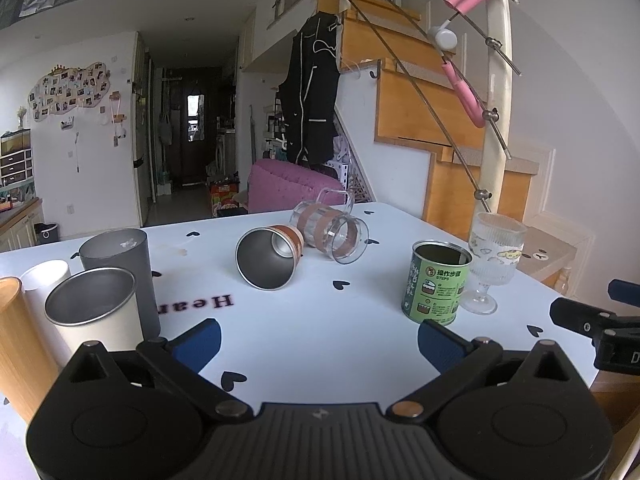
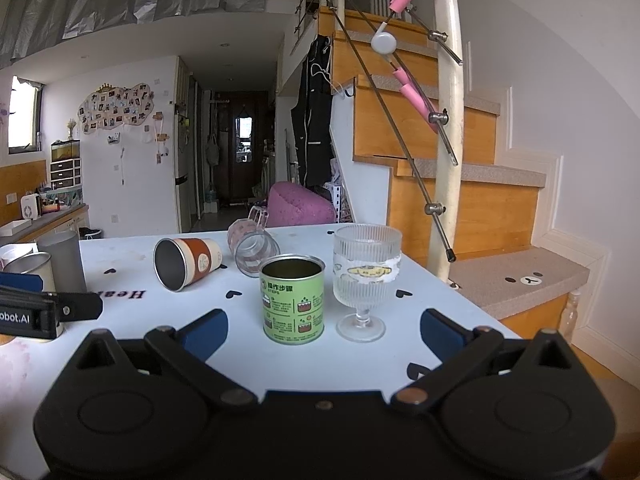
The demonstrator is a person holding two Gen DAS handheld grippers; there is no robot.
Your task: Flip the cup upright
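An orange and white cup with a steel inside [image 1: 269, 257] lies on its side mid-table, mouth toward me; it also shows in the right wrist view [image 2: 187, 262]. A clear glass mug with brown bands [image 1: 330, 231] lies on its side just behind it, also in the right wrist view [image 2: 252, 249]. My left gripper [image 1: 319, 343] is open and empty, well short of the lying cups. My right gripper [image 2: 323, 334] is open and empty, just in front of a green can [image 2: 293, 298].
The green can [image 1: 437, 282] and a ribbed stemmed glass [image 1: 491, 259] stand upright at the right. A grey cup [image 1: 120, 268], a steel-lined white cup [image 1: 96, 308] and a wooden cylinder [image 1: 18, 344] stand at the left. The table's right edge borders a staircase.
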